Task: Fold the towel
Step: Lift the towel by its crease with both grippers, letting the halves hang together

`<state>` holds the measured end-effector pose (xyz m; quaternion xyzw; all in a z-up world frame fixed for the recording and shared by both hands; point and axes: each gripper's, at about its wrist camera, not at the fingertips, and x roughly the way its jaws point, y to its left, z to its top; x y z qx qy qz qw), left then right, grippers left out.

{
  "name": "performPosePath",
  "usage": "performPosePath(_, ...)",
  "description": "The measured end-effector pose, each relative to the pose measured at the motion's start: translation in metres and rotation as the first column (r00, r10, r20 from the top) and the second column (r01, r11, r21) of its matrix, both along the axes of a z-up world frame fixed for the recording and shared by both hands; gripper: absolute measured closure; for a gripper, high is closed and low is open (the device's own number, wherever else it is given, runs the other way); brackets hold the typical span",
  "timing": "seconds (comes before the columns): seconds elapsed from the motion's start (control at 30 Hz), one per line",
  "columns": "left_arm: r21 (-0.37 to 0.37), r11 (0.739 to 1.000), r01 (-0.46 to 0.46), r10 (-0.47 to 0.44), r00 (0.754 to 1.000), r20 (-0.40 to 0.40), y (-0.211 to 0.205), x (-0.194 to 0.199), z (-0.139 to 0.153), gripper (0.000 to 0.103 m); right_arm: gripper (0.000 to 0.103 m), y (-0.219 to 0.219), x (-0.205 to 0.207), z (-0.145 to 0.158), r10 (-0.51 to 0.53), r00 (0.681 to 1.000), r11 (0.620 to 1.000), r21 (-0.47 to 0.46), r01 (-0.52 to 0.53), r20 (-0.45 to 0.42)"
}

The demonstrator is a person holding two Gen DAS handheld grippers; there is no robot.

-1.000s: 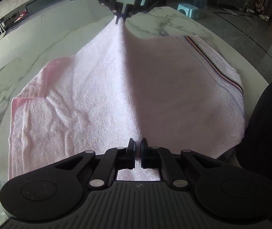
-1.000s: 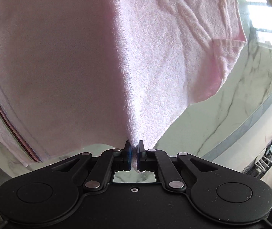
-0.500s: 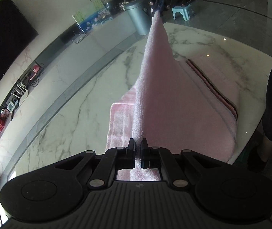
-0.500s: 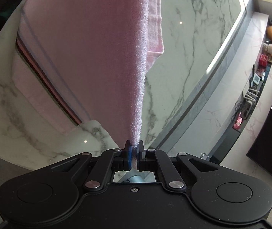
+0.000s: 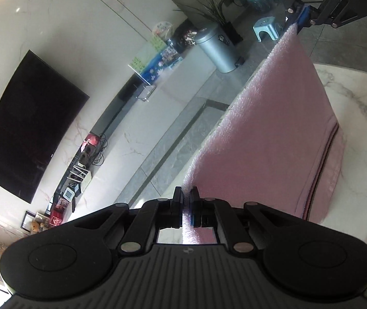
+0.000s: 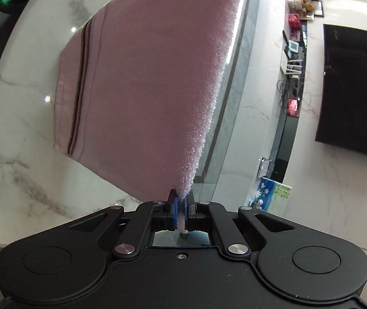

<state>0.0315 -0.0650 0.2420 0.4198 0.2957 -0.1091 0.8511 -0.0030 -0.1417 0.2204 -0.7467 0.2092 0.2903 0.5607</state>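
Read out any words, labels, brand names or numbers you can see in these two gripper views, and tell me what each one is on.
No text reads clearly in either view.
Label on the metal bin: a dark sticker, too blurred to read.
Small mark on the left gripper body: a logo, not legible.
Colourful flower picture on the shelf: no readable words.
White device with a screen: figures too small to read.
Pink towel: stripes only, no lettering.

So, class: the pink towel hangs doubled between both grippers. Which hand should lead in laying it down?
Neither clearly: left gripper and right gripper each pinch one end of the towel, so probably both together.
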Motion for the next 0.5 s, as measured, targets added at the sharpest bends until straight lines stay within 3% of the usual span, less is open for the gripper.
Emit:
performPosePath(0.17,0.038,0.999,0.001,-0.003,0.999,0.039,-0.001,0.028,0.007,0.099,0.101,-0.017,0.021,0.020,-0.070,0.998,0.992,0.100,0.070,-0.007)
performPosePath(0.5,0.060,0.998,-0.024,0.021,0.998,0.056,-0.004,0.102,-0.001,0.099,0.101,-0.017,0.075,0.015,-0.141,0.990,0.980,0.149,0.135,0.025)
